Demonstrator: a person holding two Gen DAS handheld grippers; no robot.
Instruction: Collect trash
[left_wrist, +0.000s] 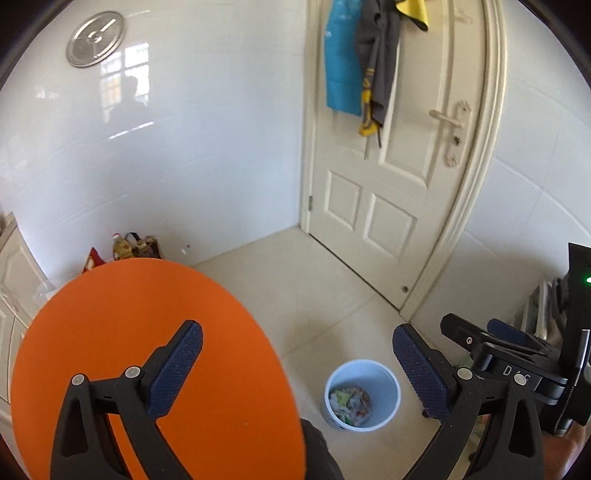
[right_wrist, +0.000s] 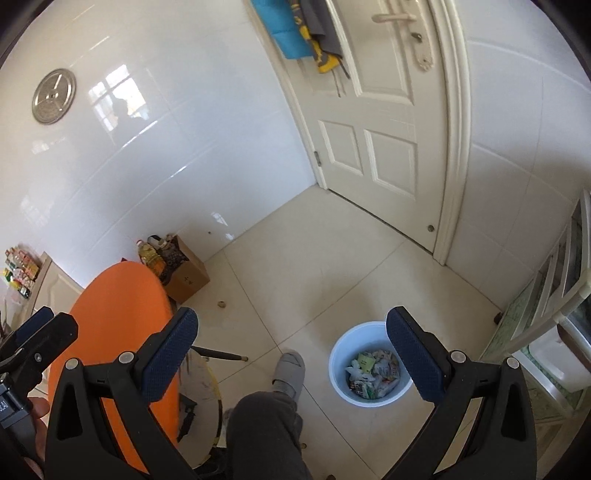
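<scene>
The trash (right_wrist: 373, 374) sits as a heap of crumpled wrappers and paper scraps at the bottom of a white bucket (right_wrist: 341, 354), which stands on the tiled floor (right_wrist: 314, 266) toward the lower right of the right wrist view and low in the middle of the left wrist view. To my eye most of the collecting looks done. The orange bench (left_wrist: 147, 314) at the lower left shows a bare top with nothing lying on it. A small brown speck (right_wrist: 221, 305) rests on the floor near the cardboard box (right_wrist: 186, 278) of bottles by the wall; whether it counts as litter I cannot tell.

The left claw (left_wrist: 297, 369) hangs above the bench edge and bucket with its fingers wide apart and empty. The right claw (right_wrist: 291, 356) is likewise spread open, holding nothing, above the bucket and the person's slippered foot (right_wrist: 290, 369). What remains, I judge, is at most a last check of the floor.
</scene>
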